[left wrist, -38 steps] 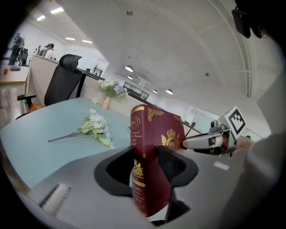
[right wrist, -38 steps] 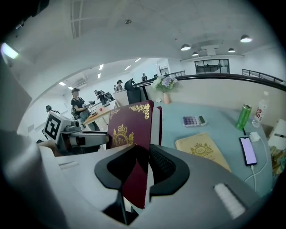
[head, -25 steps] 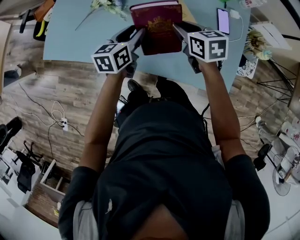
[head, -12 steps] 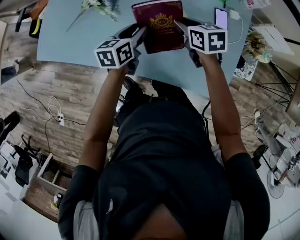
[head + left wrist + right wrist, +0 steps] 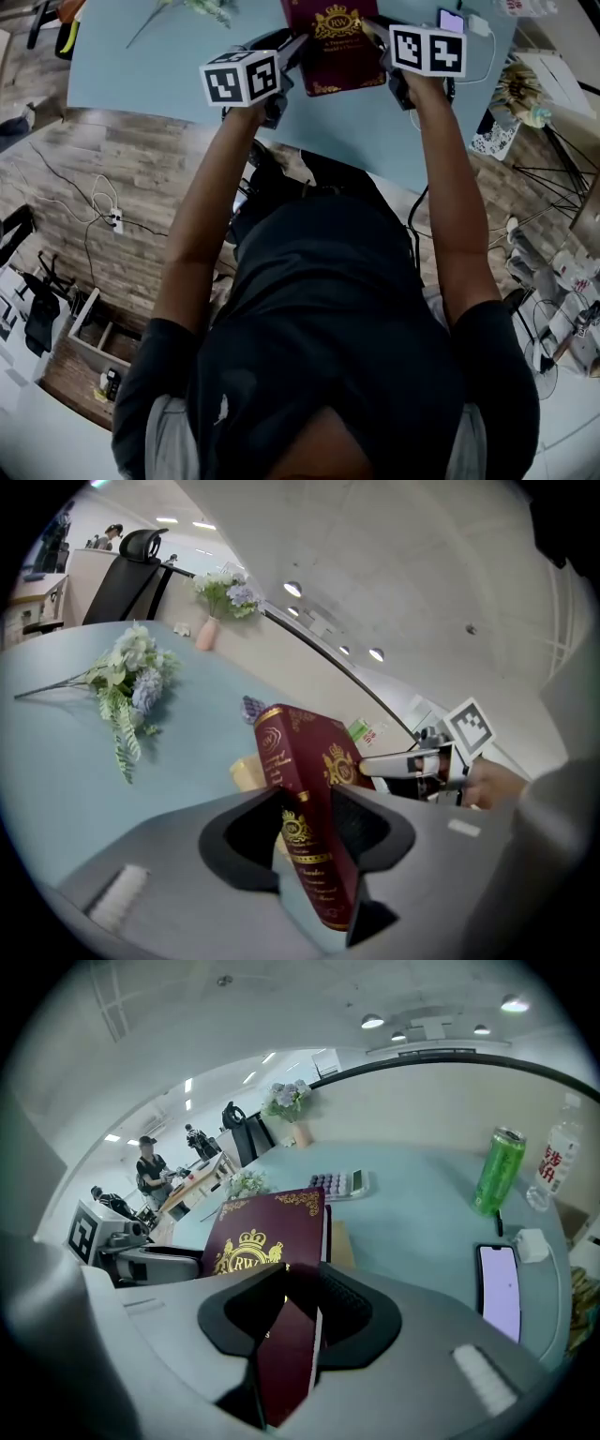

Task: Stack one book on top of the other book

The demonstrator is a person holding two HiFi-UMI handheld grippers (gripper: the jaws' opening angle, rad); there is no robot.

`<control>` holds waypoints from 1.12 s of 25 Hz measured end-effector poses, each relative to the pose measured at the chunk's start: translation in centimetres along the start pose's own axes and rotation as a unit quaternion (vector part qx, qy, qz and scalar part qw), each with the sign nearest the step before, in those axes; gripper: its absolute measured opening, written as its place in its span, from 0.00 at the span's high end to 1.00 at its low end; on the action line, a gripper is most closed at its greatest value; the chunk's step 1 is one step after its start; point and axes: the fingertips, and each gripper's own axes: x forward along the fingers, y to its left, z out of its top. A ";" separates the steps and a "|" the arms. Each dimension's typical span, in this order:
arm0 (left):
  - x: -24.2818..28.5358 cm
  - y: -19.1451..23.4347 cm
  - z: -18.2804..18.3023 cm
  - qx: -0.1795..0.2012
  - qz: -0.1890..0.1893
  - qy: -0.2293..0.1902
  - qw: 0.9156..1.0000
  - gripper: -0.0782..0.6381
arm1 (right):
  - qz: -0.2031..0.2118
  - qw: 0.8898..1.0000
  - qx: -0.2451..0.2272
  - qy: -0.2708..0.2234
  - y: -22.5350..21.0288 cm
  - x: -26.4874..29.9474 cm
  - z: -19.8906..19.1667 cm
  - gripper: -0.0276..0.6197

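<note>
The red book hangs over the pale blue worktop, carried between two tools. The left tool is clamped across the book near its gilt spine, one pad on each cover. The right tool is closed on the opposite edge, where the page block shows pale between the boards. The book is tilted, its crest facing up and towards the person. Just beyond it on the worktop lies a tan block, partly hidden by the red cover; it is probably the other book, though too little shows to be sure. Whether the red book touches it I cannot tell.

This looks like a stiff hardback with some weight, so it should hold its shape and not sag between the two grips. The cover seems smooth and a little glossy, so the pads could slide if the hold loosens. Pinching through both boards and the pages, as here, is the safe hold; taking one board alone would let the book fall open. It should go down flat, squared over the tan block.

A phone, a green can and flowers lie well apart.
</note>
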 end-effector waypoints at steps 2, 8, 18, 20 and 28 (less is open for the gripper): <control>0.6 0.0 -0.1 -0.001 0.001 0.005 1.000 0.59 | 0.001 1.000 0.004 0.006 -0.9 0.6 0.0 0.82; 1.9 0.7 -1.3 -0.019 0.000 0.030 0.999 0.59 | 0.002 1.000 -0.006 0.026 -1.9 2.2 0.4 0.82; -0.2 0.7 -1.7 -0.045 -0.055 0.030 0.997 0.60 | -0.048 0.998 -0.047 0.018 -2.1 2.5 0.7 0.81; -1.7 0.9 -1.1 -0.034 -0.056 0.021 0.998 0.60 | -0.058 0.997 -0.055 0.007 -1.6 1.5 0.9 0.81; -10.5 2.7 2.1 -0.017 -0.061 -0.042 0.997 0.60 | -0.065 0.991 -0.090 -0.075 4.1 -3.8 4.5 0.81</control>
